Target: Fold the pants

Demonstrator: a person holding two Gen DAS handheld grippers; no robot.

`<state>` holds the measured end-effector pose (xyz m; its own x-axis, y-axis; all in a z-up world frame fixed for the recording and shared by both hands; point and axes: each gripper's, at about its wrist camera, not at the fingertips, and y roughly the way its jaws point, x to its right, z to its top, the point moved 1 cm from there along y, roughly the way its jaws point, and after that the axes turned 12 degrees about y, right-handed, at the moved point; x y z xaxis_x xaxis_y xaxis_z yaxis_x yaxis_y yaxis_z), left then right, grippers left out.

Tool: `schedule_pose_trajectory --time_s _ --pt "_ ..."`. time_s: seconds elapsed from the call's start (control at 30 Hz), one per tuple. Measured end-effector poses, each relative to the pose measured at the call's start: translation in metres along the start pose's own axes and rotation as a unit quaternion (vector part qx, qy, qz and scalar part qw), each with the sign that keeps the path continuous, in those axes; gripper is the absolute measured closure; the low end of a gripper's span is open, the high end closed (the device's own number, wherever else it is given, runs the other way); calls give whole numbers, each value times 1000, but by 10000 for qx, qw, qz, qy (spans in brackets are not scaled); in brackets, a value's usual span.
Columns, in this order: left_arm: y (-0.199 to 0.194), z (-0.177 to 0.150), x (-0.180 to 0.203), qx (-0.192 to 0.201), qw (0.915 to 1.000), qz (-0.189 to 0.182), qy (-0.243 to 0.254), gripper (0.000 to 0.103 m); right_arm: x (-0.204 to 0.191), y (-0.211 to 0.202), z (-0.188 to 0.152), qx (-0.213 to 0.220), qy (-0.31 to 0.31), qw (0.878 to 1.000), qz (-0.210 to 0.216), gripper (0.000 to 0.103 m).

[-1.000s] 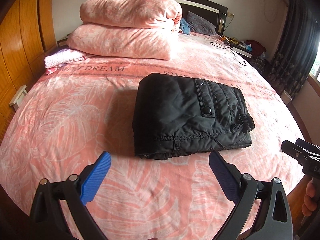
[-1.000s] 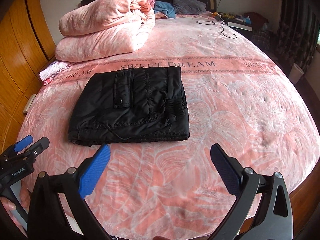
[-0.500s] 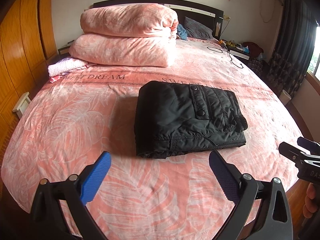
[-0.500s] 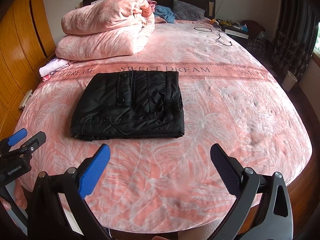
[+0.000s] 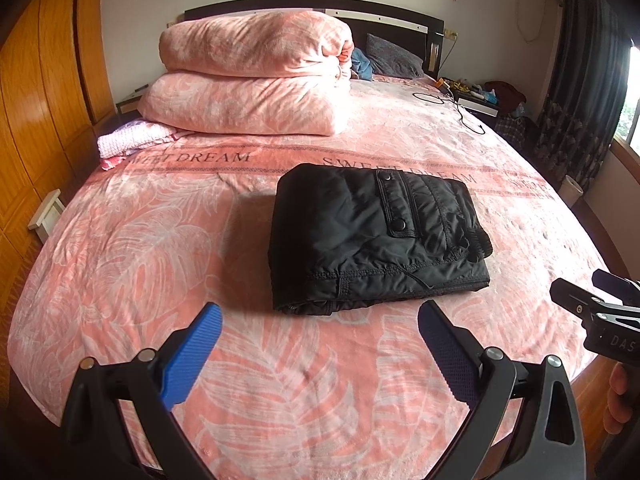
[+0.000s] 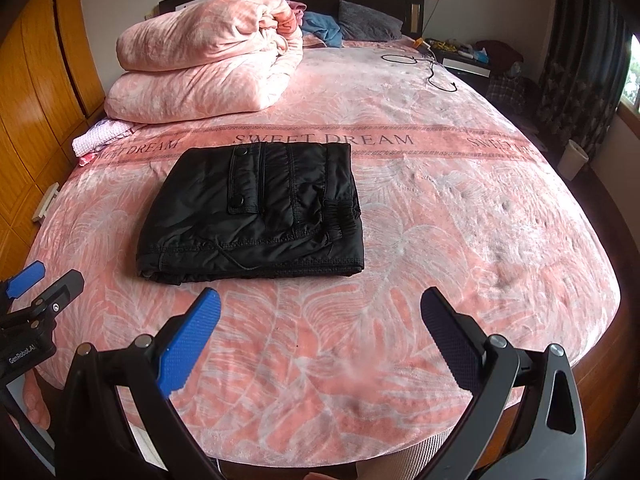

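Black padded pants lie folded into a compact rectangle on the pink bed cover, pocket flap with snaps on top. They also show in the right wrist view. My left gripper is open and empty, held above the bed's near edge, short of the pants. My right gripper is open and empty, also back from the pants, to their right. Each gripper shows at the edge of the other's view: the right one and the left one.
A folded pink duvet is stacked at the headboard, with a small pink cloth beside it. A black cable lies on the far right of the bed. Wooden wardrobes stand left, a nightstand and curtains right.
Both grippers have pulled back and risen away from the pants, so more of the bed and room shows. The pants have not moved. Both grippers stay open.
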<state>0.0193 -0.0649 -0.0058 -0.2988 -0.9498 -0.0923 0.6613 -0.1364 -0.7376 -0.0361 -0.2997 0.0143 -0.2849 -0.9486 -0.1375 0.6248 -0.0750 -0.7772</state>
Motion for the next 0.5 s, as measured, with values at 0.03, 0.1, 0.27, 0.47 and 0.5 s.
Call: schedule_pose_trajectory --time_s 0.03,0.1,0.27,0.47,0.5 --pt "0 0 0 0 10000 11 1 4 0 0 0 8 -11 10000 -24 3" --pt "0 0 0 -3 10000 7 10 4 0 1 0 13 -16 10000 -36 3" --pt "2 0 2 -37 10000 4 18 4 0 2 -1 3 -13 10000 -23 3" --pt "4 -1 2 -52 10000 5 23 4 1 4 -1 -10 -13 10000 -27 3" --pt "4 0 2 -49 10000 5 21 4 1 4 -1 -10 -19 10000 -29 3"
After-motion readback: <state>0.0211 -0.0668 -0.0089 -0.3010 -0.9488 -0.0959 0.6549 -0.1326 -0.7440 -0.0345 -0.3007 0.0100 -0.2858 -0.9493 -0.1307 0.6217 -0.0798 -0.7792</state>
